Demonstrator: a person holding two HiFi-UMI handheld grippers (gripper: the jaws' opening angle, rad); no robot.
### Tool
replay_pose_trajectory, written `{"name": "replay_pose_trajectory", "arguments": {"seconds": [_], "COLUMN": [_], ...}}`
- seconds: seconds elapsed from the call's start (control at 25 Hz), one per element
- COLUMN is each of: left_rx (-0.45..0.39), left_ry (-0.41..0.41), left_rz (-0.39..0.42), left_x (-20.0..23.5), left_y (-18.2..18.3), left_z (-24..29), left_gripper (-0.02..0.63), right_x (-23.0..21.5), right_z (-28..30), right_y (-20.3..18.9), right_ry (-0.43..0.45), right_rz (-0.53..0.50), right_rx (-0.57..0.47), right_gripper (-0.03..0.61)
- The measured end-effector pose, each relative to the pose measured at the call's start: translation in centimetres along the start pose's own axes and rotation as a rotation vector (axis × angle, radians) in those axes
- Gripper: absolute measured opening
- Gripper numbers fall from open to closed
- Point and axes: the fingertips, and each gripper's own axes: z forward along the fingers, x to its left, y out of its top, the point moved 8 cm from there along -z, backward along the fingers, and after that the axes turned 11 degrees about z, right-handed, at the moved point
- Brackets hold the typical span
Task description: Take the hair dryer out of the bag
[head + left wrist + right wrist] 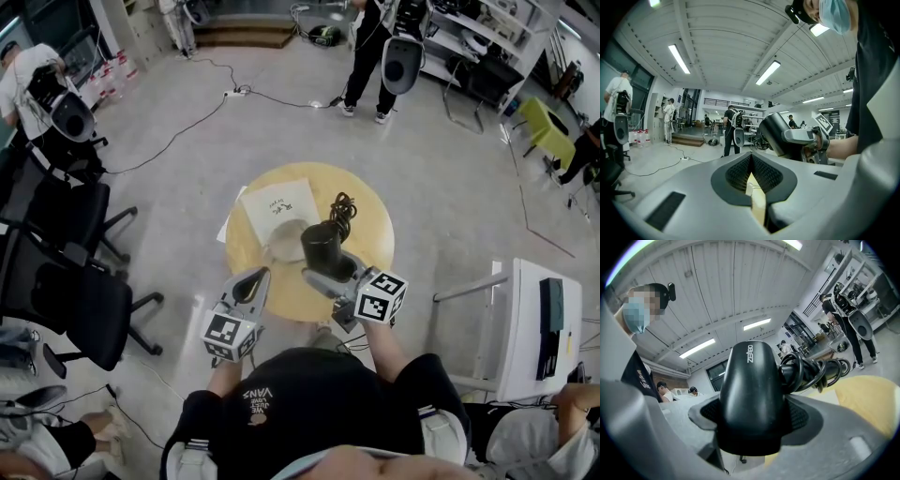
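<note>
R gripper point(323, 274) centre frame, jaws wide, clamped on black dryer point(322, 246), over round counter point(370, 234), contact w/ counter unclear, cord point(343, 208) coiled behind, white bag point(279, 208) flat at counter's upper left, corner hidden by dryer, L gripper point(251, 279) lower centre-left, jaws closed, empty

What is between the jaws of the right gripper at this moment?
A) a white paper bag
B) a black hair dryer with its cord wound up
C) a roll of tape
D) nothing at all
B: in the right gripper view, the right gripper grips the black hair dryer by its body.
</note>
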Motion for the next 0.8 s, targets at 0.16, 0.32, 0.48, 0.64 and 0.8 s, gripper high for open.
{"name": "replay_pose_trajectory", "arguments": {"seconds": [0.16, 0.32, 0.48, 0.64, 0.8], "left_rx": [-0.002, -0.002, 0.005, 0.005, 0.006], "left_ry": [-0.012, -0.022, -0.029, -0.038, -0.042], "left_rz": [-0.004, -0.002, 0.0, 0.005, 0.004], "left_x": [-0.16, -0.39, -0.53, -0.74, -0.67], "left_y": [0.05, 0.16, 0.38, 0.53, 0.46], "left_z": [-0.01, 0.19, 0.23, 0.37, 0.44], "left_gripper": [0.011, 0.011, 0.011, 0.011, 0.011], "right_x": [0.2, 0.2, 0.35, 0.27, 0.23], "right_z": [-0.12, -0.18, -0.24, -0.34, -0.14], "right_y": [-0.24, -0.29, -0.27, -0.24, -0.25], "right_ry": [0.0, 0.004, 0.004, 0.005, -0.008], "right_rz": [0.009, 0.018, 0.018, 0.03, 0.016], "right_rx": [-0.001, -0.001, 0.001, -0.002, 0.008], "right_gripper": [0.351, 0.351, 0.351, 0.351, 0.351]}}
